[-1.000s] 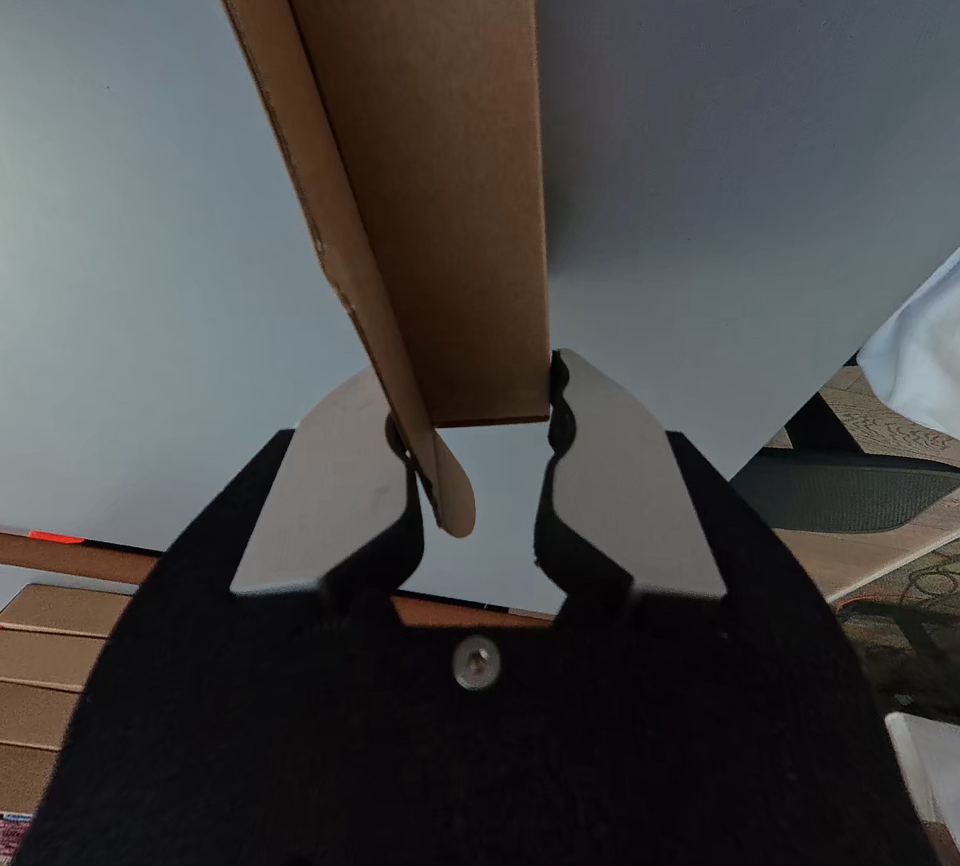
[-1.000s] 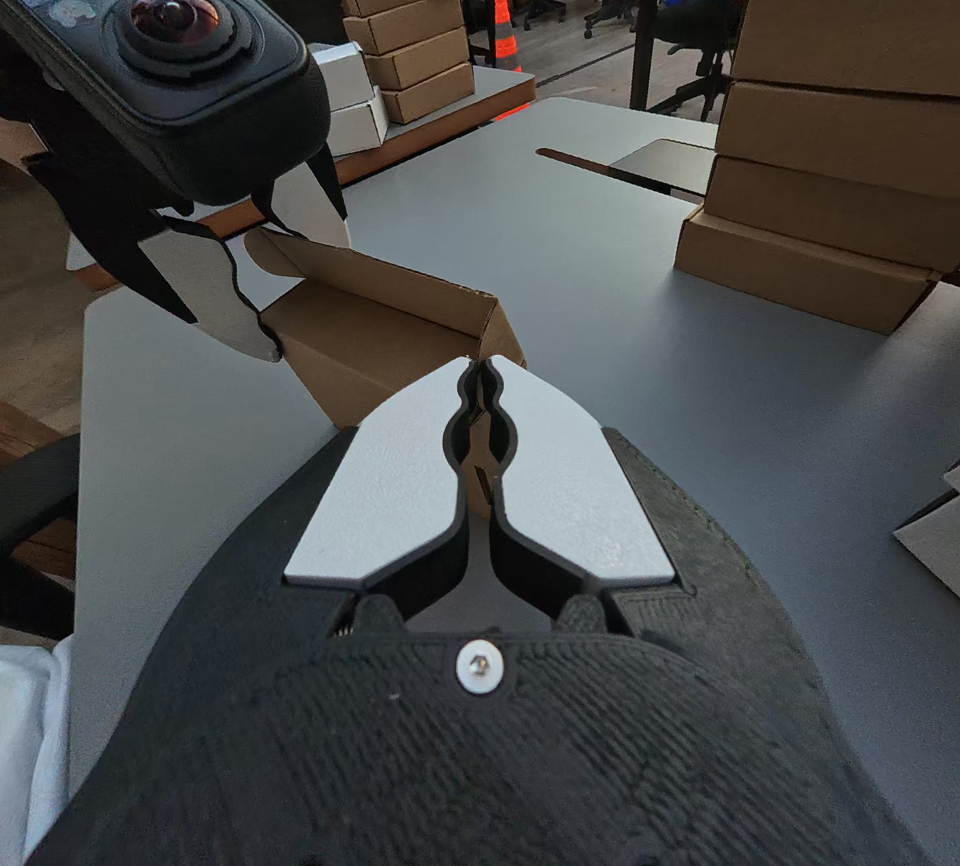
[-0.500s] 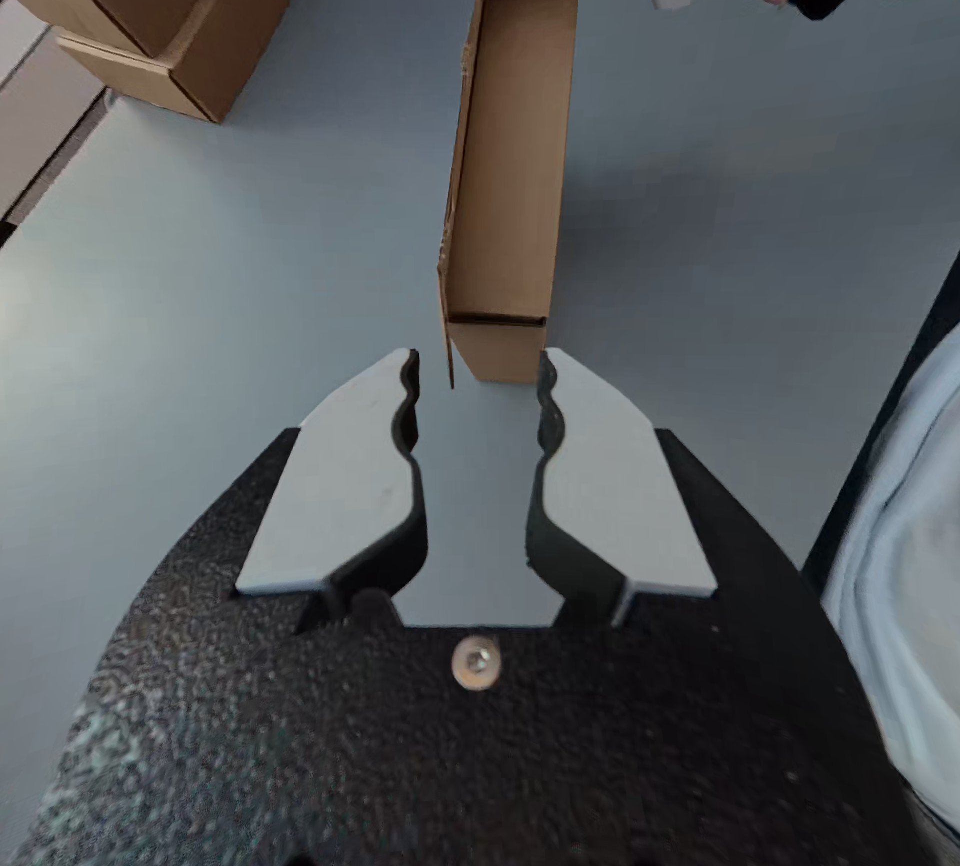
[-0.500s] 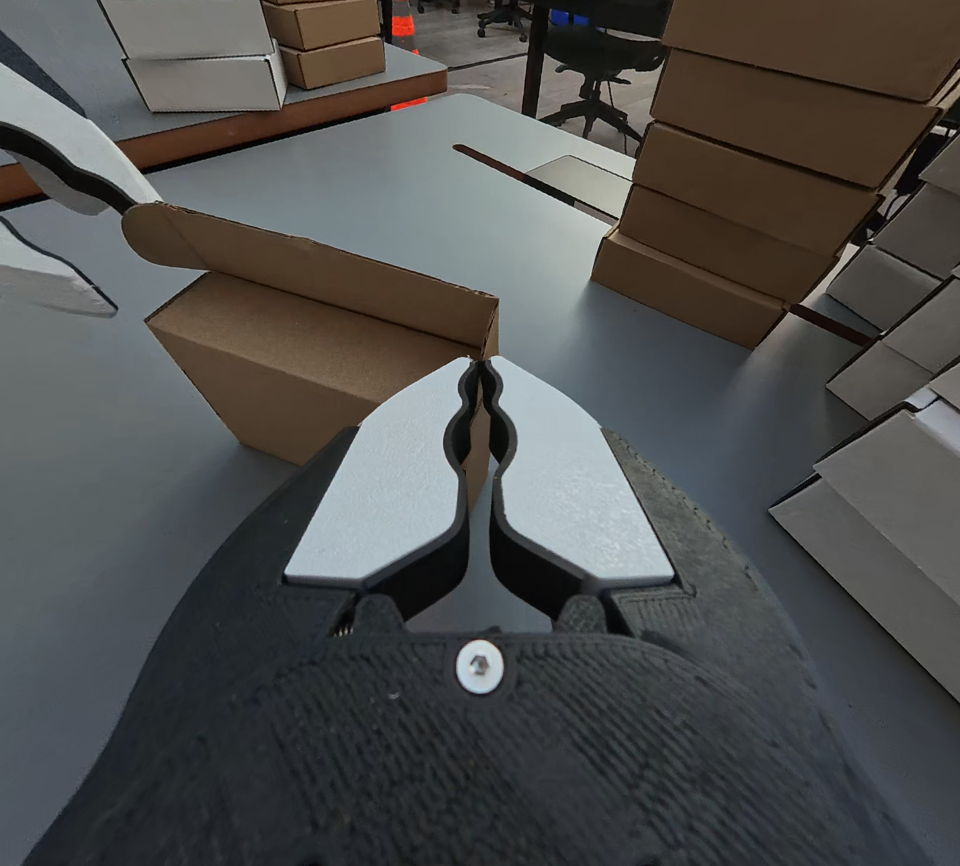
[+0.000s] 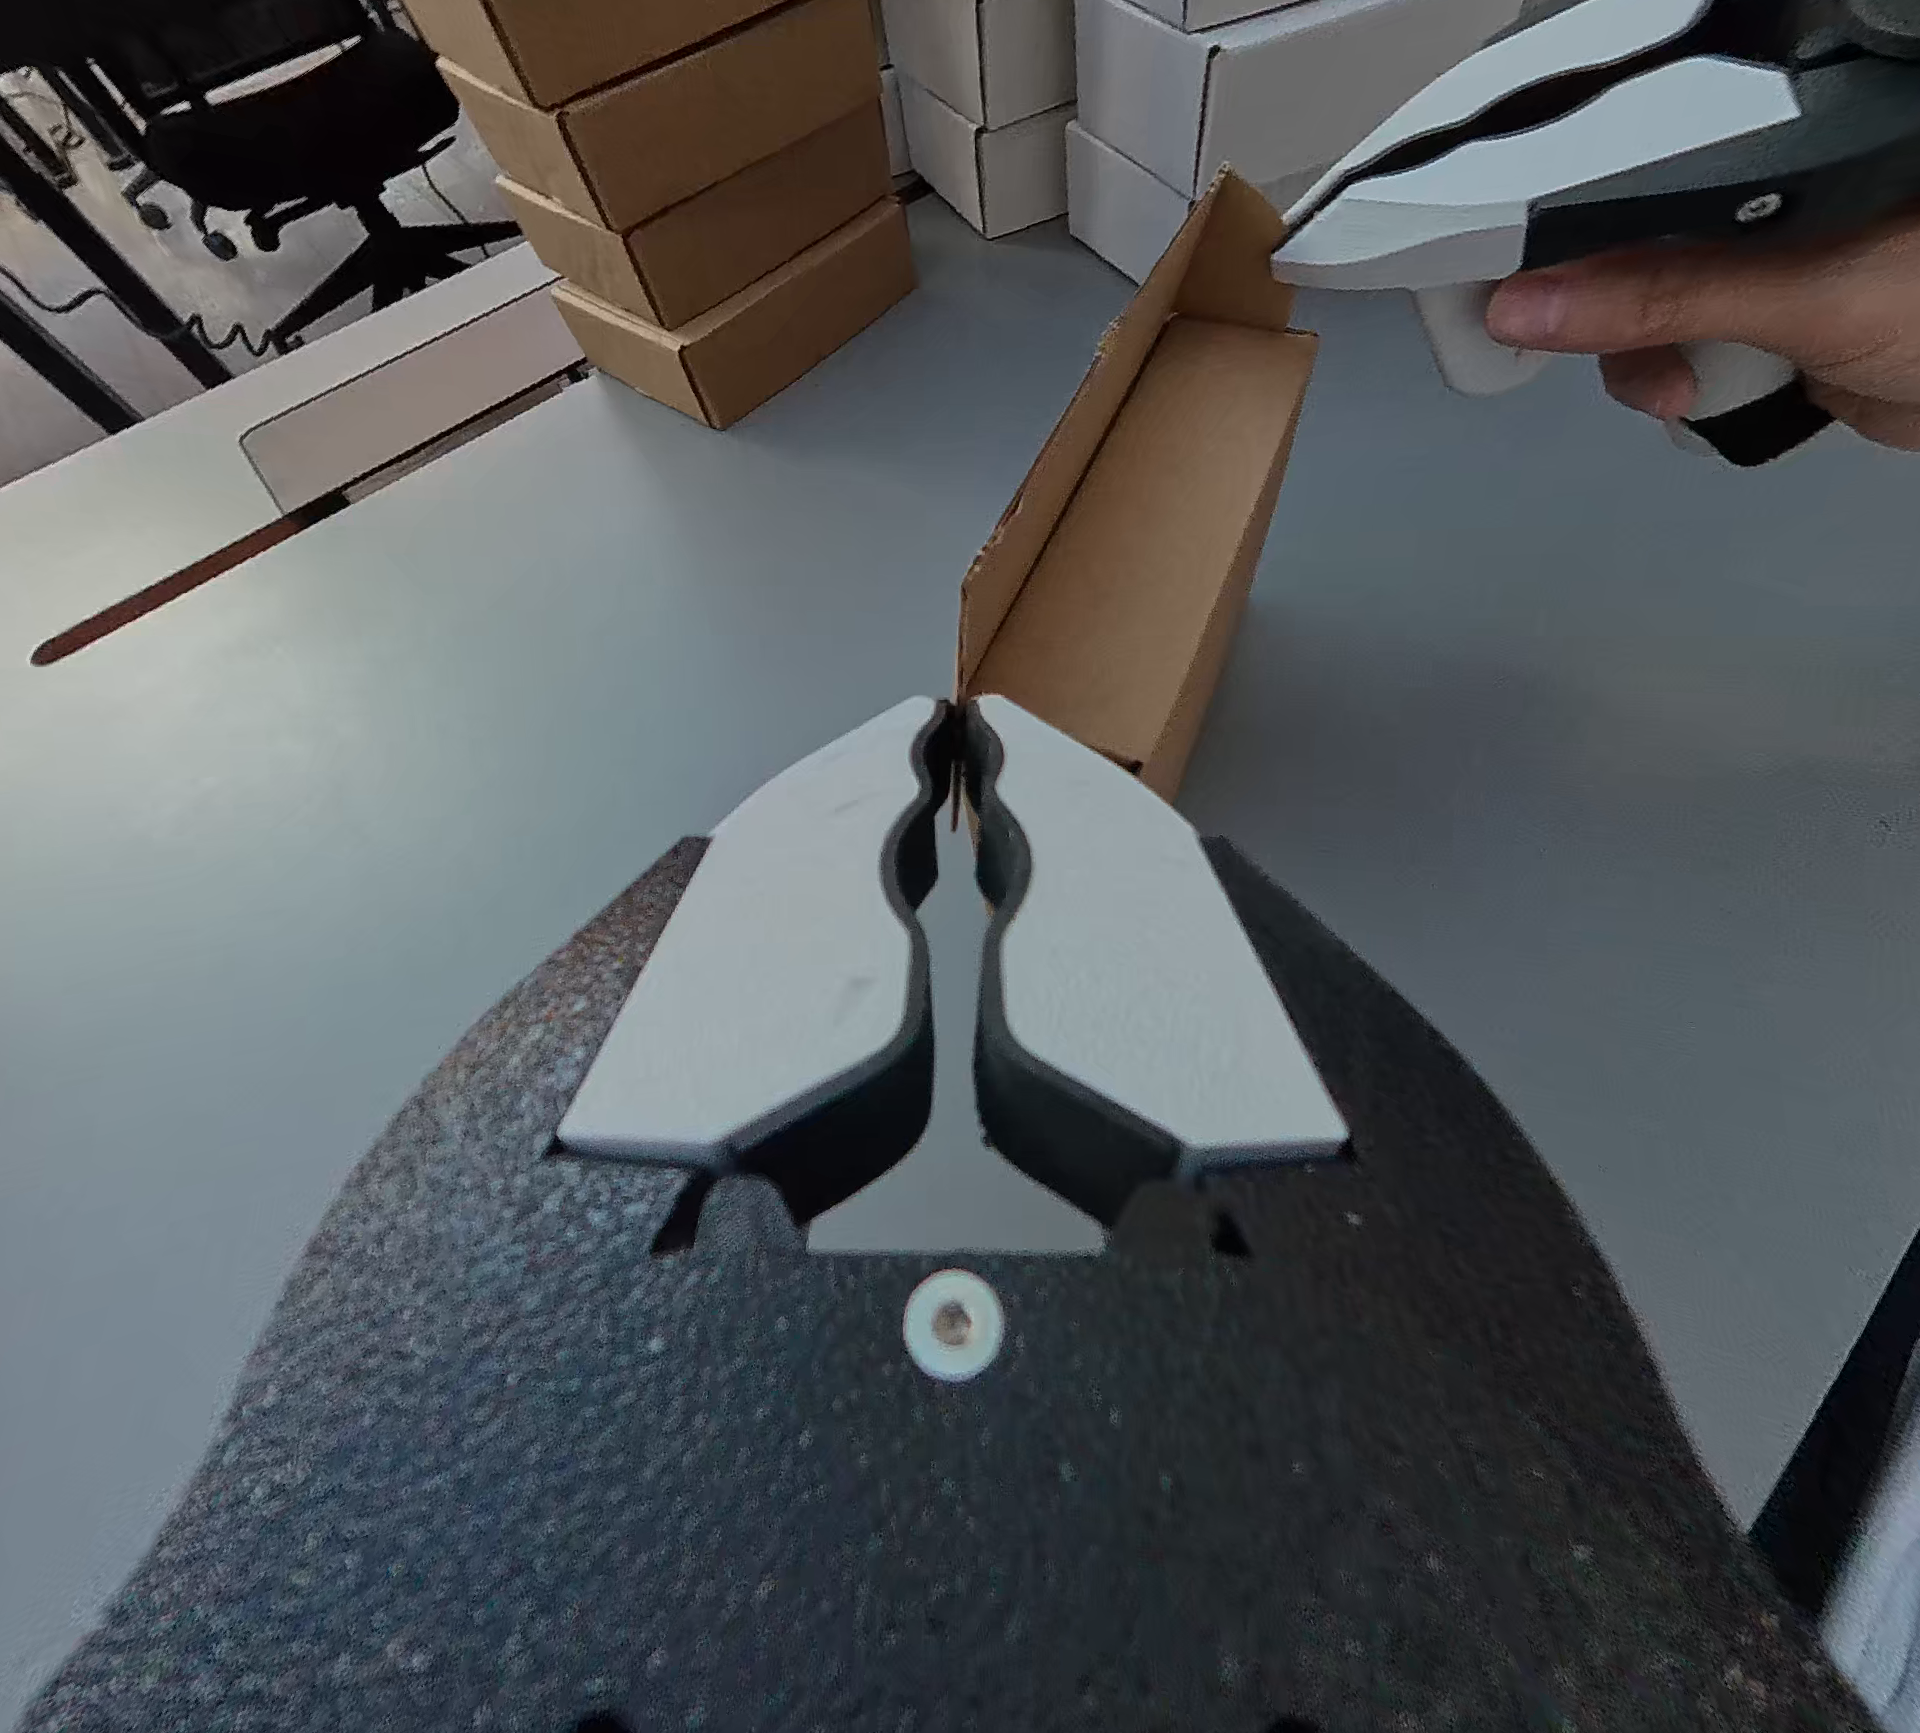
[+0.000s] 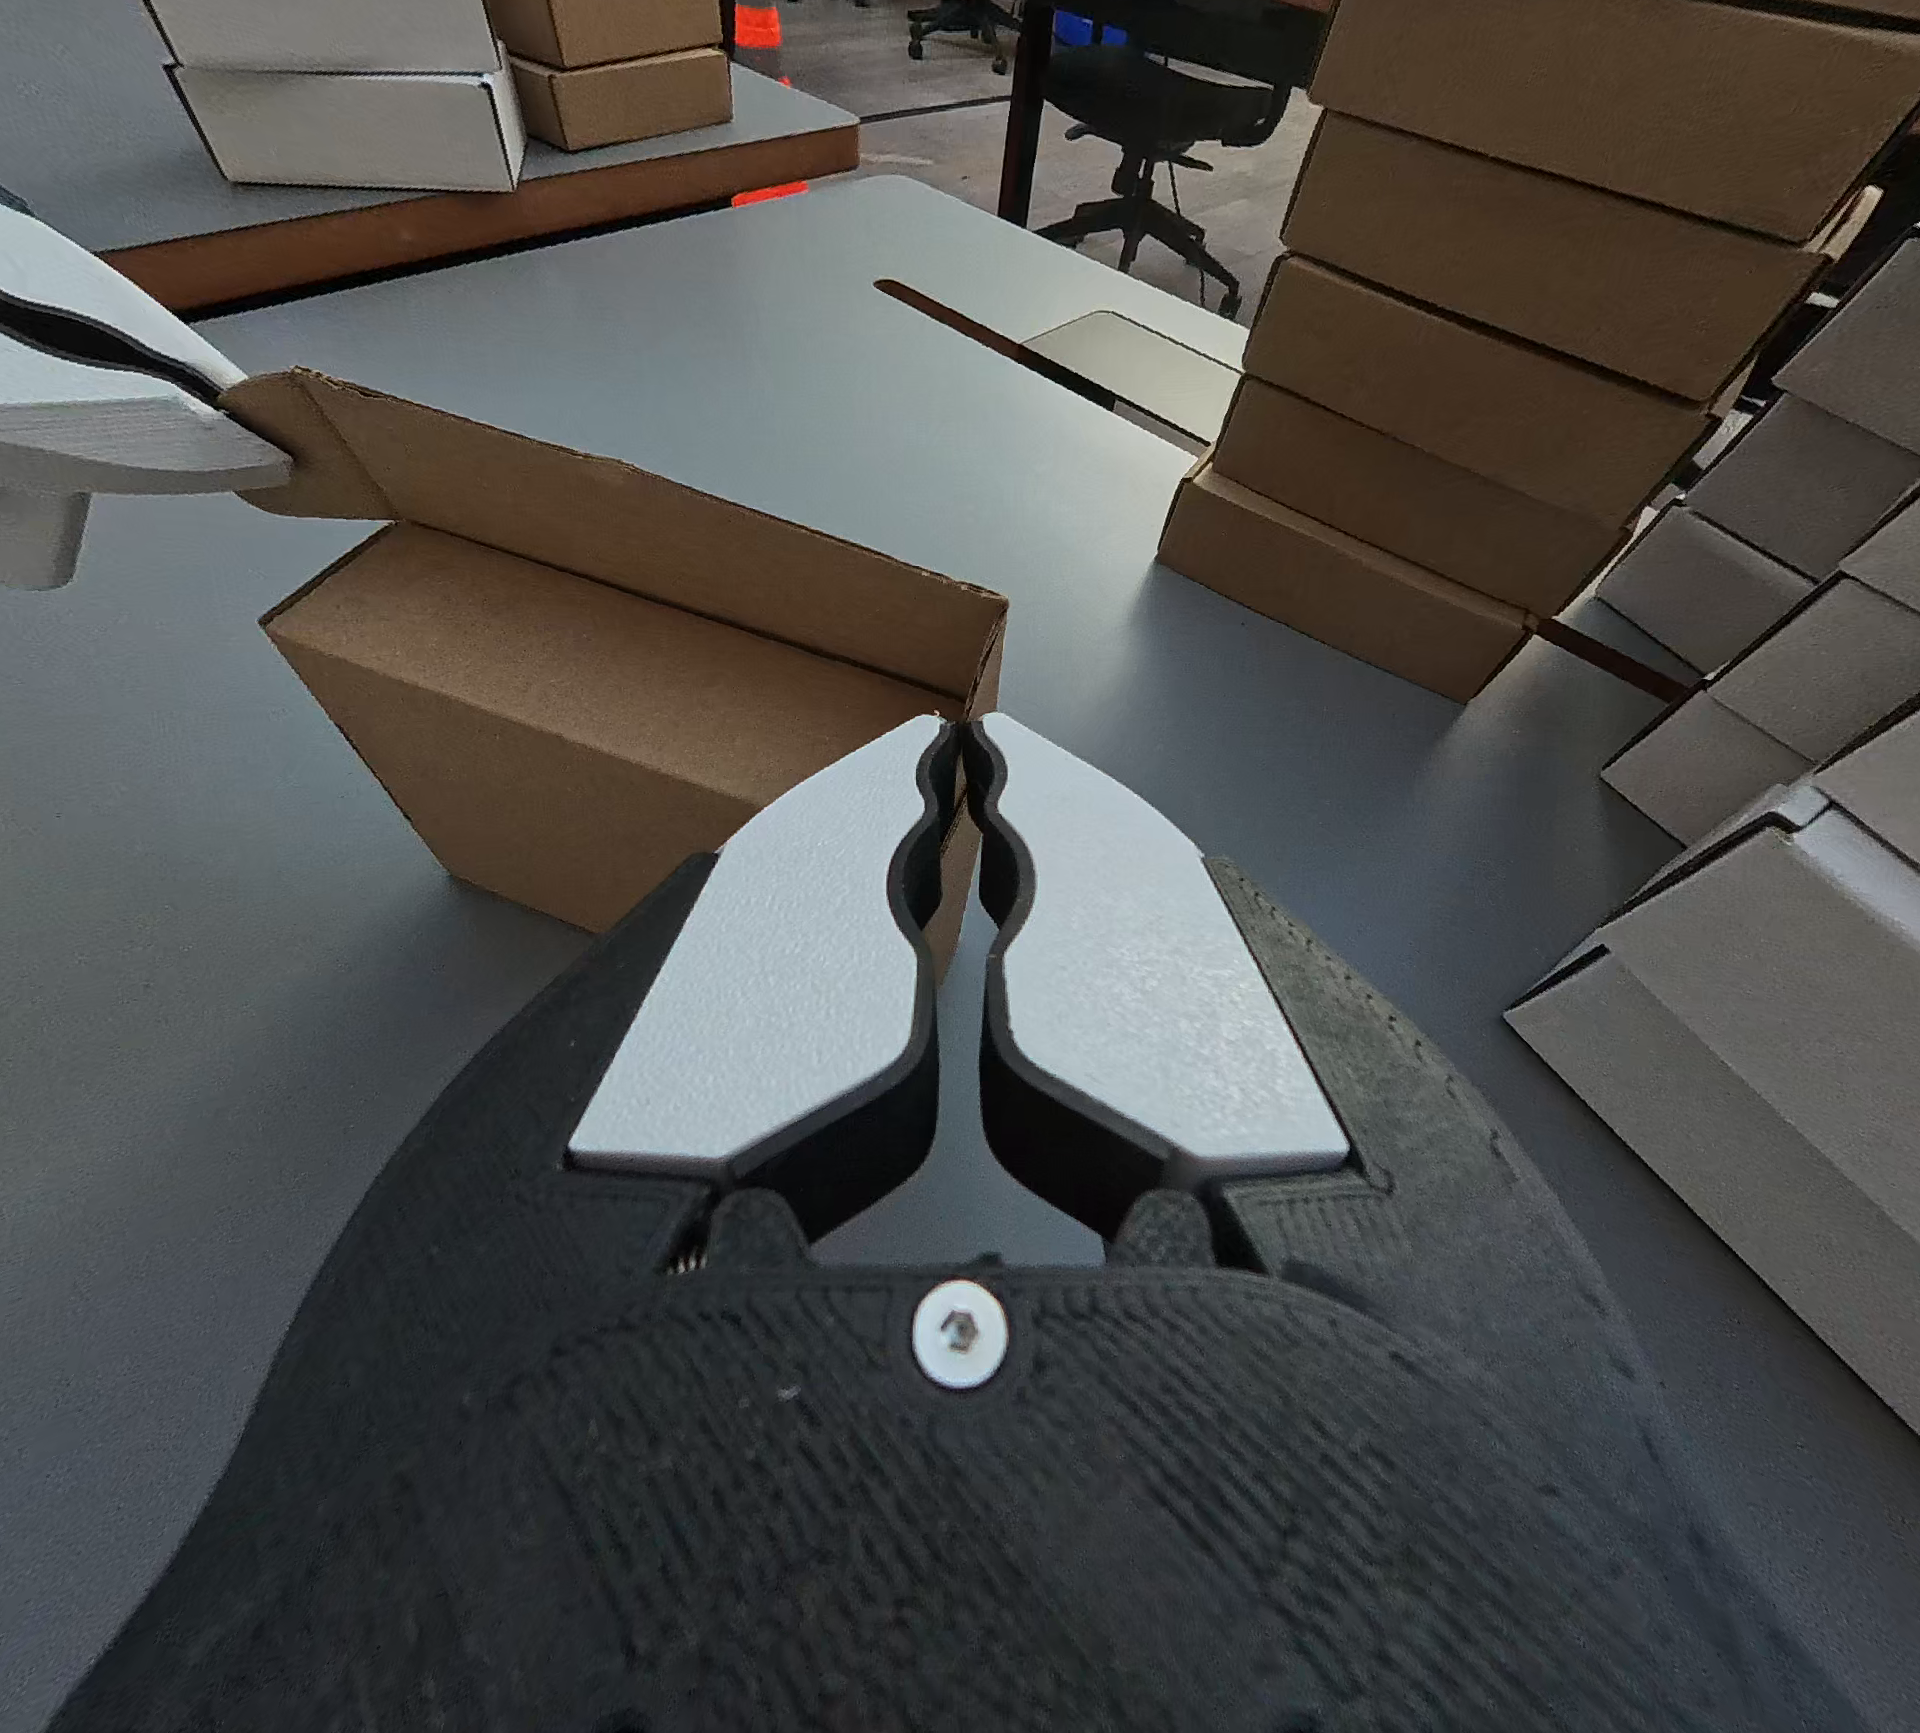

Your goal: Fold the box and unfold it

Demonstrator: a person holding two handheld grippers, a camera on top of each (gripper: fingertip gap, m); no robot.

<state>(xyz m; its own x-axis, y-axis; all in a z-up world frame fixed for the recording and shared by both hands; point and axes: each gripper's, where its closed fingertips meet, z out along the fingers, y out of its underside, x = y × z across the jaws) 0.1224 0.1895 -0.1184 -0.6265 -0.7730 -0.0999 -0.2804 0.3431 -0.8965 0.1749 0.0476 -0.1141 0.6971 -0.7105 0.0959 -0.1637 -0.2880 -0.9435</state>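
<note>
Each gripper has two pale grey fingers with wavy black inner edges, set on a black, rough-textured body. On the left gripper (image 5: 958,715) the body is speckled and bears one silver screw (image 5: 953,1337) on the centre line. The right gripper (image 6: 961,725) has a ridged body (fine printed lines run across it) and a like screw (image 6: 959,1345). From the side it shows a white handle (image 5: 1475,353) under a hand (image 5: 1756,333).

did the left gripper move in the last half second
Yes. In the right wrist view, the left gripper has closed onto the flap end of the brown box, which sits in place on the grey table.
</note>
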